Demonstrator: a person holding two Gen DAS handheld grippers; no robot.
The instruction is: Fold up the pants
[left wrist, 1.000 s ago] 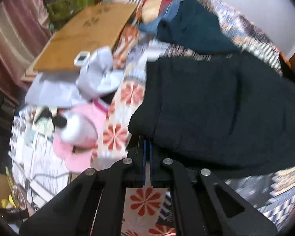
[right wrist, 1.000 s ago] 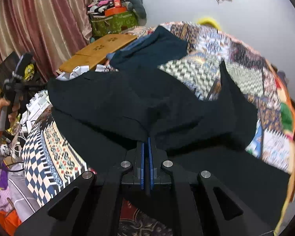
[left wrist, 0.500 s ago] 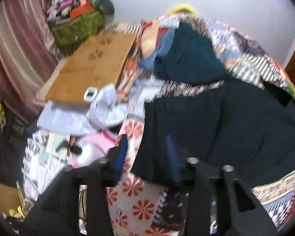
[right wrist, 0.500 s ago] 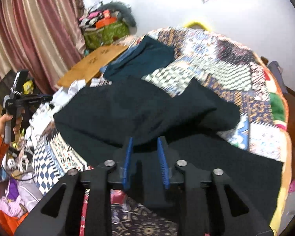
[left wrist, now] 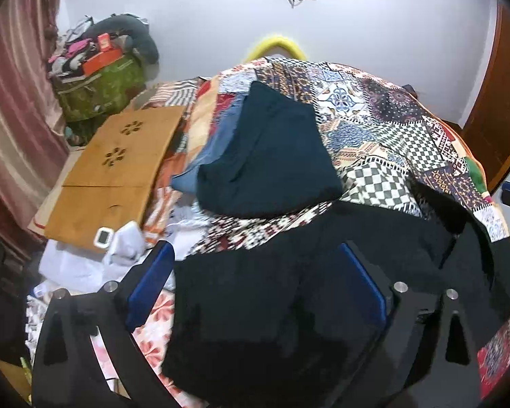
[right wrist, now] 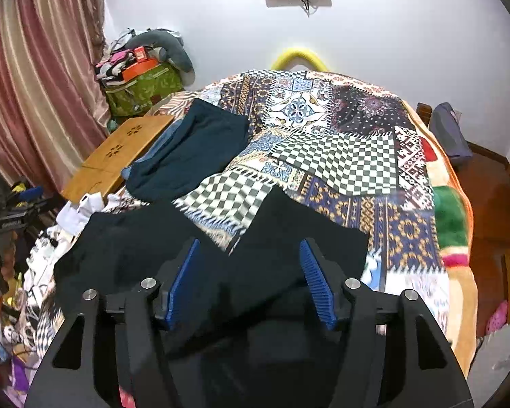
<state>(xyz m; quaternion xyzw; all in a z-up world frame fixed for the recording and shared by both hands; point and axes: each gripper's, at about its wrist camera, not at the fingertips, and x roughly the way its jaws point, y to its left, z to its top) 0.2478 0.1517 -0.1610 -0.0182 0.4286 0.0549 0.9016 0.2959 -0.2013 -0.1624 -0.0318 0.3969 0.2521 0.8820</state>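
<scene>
Black pants (right wrist: 282,248) lay folded on patchwork bed (right wrist: 357,156) near its front edge, long axis running L–R across bed. Left hand-held gripper (left wrist: 258,268) and right hand-held gripper (right wrist: 250,272) both spread wide above fabric, gripping nothing.

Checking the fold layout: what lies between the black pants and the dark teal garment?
In the right wrist view, only bare patchwork bedspread separates the black pants from the dark teal garment.

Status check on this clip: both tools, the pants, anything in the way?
Left tool open, right tool open, neither gripping. Black pants lying loose on the quilt. Teal garment farther back, not blocking.
</scene>
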